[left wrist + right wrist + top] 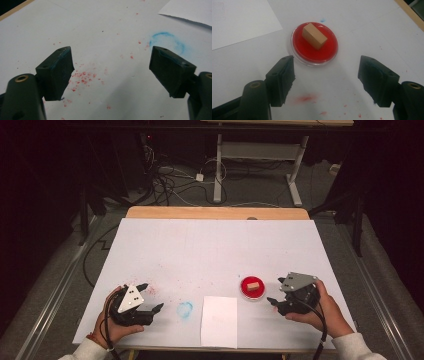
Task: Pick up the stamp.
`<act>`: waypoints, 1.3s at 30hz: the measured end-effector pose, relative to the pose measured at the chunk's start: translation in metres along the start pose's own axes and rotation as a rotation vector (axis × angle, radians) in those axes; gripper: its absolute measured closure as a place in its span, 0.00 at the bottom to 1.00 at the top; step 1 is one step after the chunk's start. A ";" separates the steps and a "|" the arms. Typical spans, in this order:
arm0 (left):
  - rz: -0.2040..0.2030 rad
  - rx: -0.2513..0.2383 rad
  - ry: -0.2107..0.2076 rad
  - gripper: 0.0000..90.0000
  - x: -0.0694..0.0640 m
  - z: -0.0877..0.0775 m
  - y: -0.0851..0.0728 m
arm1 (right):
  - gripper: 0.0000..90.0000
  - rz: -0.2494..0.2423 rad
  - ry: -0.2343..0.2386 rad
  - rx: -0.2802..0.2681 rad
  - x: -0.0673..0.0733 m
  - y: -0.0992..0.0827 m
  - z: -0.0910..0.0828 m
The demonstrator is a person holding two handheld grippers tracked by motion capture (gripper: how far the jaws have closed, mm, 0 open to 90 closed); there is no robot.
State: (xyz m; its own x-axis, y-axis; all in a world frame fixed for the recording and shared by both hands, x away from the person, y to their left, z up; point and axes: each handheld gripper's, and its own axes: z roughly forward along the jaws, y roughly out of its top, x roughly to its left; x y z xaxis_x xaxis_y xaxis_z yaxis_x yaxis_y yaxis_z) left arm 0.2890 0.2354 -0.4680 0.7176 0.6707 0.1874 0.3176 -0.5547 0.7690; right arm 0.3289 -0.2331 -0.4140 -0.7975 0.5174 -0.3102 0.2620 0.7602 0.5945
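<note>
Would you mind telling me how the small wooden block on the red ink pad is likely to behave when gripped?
The wooden block looks rigid with flat sides, so the fingers should hold it firmly. It seems light. Standing on the red ink pad, its underside is probably inked and could smear the white table cover.

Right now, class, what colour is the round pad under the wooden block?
Red: the round pad shows best in the right gripper view.

Sheet of white paper point(190, 11): cut off by the top and right edges in the left gripper view; in the right gripper view cut by the top and left edges. Blue smear point(172, 41): partly hidden behind one pad of the left gripper point(111, 72). Wooden block point(252, 284) on the red dish point(252, 289): too small in the high view to tell its faces. Counter point(215, 212) near edge partly covered by the person's sleeves.
</note>
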 end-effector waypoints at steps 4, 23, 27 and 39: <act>0.009 -0.003 0.003 0.21 0.001 0.000 0.000 | 0.35 -0.054 0.019 0.061 -0.007 0.018 0.010; 0.006 0.019 -0.042 0.21 -0.001 0.001 -0.003 | 0.52 -0.229 0.120 0.285 -0.008 0.060 0.067; 0.007 0.019 -0.048 0.21 -0.001 0.001 -0.003 | 0.59 -0.241 0.145 0.301 -0.008 0.062 0.072; 0.014 0.026 -0.061 0.21 -0.002 0.002 -0.003 | 0.83 -0.276 0.189 0.288 -0.003 0.065 0.073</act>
State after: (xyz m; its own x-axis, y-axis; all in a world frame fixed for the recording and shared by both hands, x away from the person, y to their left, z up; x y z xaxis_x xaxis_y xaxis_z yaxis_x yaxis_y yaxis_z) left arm 0.2877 0.2348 -0.4714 0.7583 0.6321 0.1598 0.3225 -0.5767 0.7506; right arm 0.3884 -0.1565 -0.4288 -0.9371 0.2194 -0.2714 0.1449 0.9521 0.2693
